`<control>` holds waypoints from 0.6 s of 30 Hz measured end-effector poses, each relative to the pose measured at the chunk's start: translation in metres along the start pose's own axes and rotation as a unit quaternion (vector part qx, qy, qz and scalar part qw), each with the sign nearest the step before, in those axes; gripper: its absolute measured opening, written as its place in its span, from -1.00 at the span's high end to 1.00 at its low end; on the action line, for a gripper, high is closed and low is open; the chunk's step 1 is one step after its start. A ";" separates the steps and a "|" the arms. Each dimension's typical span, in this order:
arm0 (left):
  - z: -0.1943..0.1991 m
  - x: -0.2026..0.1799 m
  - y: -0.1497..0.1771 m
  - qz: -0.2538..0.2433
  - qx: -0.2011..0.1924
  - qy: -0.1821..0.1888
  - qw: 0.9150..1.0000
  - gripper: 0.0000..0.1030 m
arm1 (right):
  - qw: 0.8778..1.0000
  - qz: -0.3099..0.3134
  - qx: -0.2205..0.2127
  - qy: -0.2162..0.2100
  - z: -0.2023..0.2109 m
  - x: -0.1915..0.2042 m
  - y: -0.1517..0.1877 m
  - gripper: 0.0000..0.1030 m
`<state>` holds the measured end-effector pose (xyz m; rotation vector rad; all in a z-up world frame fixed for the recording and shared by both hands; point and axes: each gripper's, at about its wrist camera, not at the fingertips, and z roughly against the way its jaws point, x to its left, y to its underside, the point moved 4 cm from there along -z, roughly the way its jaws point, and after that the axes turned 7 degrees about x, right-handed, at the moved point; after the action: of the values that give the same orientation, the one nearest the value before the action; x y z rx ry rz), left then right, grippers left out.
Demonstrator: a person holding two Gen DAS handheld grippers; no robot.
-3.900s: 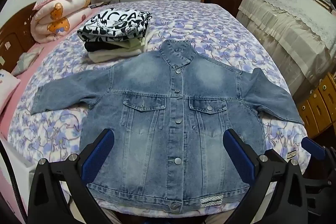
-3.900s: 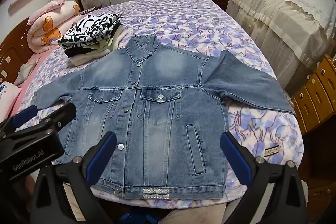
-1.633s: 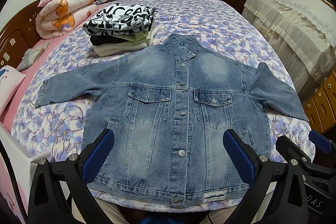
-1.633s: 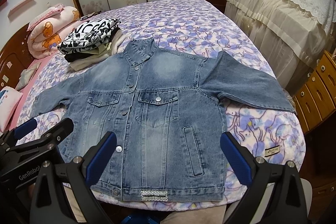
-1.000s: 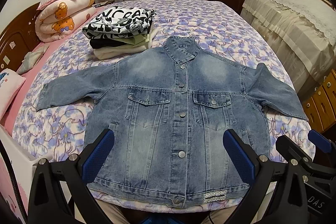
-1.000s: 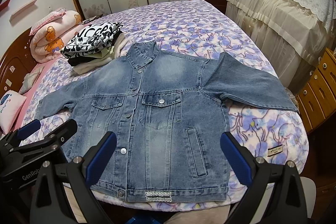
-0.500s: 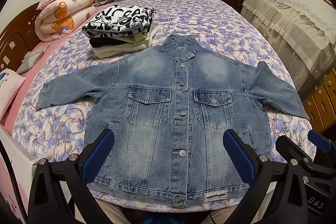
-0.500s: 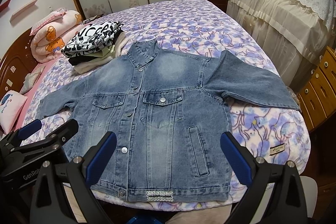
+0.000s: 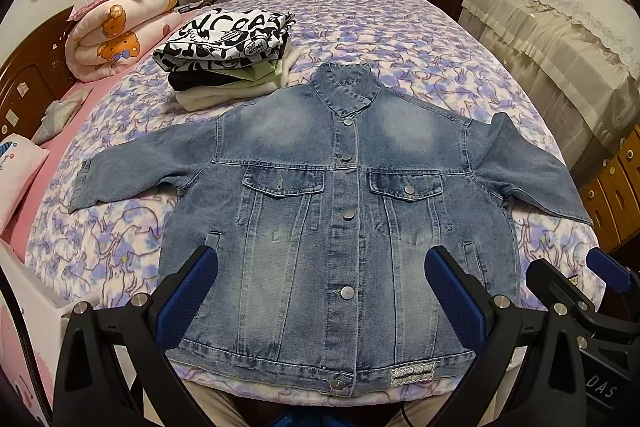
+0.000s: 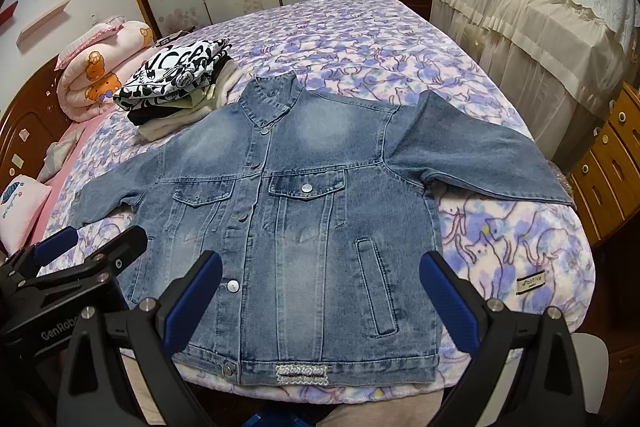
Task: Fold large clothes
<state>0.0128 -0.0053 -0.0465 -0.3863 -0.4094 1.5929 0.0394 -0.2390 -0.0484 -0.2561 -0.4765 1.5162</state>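
Jacket (image 9: 340, 211) on bed (image 9: 400, 39), folded pile (image 9: 228, 59) behind

Left gripper (image 9: 320, 291): jaws spread wide, nothing between them. Blue pads face inward; left pad (image 9: 186, 297) sits lower left of the frame, its mate lower right. Black finger arms run down to the bottom edge, silver screws showing on each.

Right gripper (image 10: 320, 289): same state, jaws wide apart, empty. One blue pad (image 10: 450, 303) lower right of the frame, the other lower left.

Each unit shows in the other's view: my right gripper pokes in at the lower right edge of the left view, my left at the lower left edge of the right view. They sit side by side, apart, not touching, both level and pointing forward.
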 end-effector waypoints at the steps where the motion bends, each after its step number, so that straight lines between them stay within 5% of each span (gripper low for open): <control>1: 0.000 0.001 0.001 0.000 0.001 -0.001 1.000 -0.99 | 1.000 -0.001 0.000 -0.001 0.000 0.000 0.000 -0.93; 18: -0.006 -0.009 -0.021 -0.014 -0.006 -0.025 1.000 -0.99 | 0.999 0.031 -0.039 -0.001 0.007 -0.018 -0.019 -0.93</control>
<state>0.0348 -0.0134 -0.0412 -0.3495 -0.4599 1.5768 0.0535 -0.2591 -0.0362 -0.3329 -0.5348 1.5601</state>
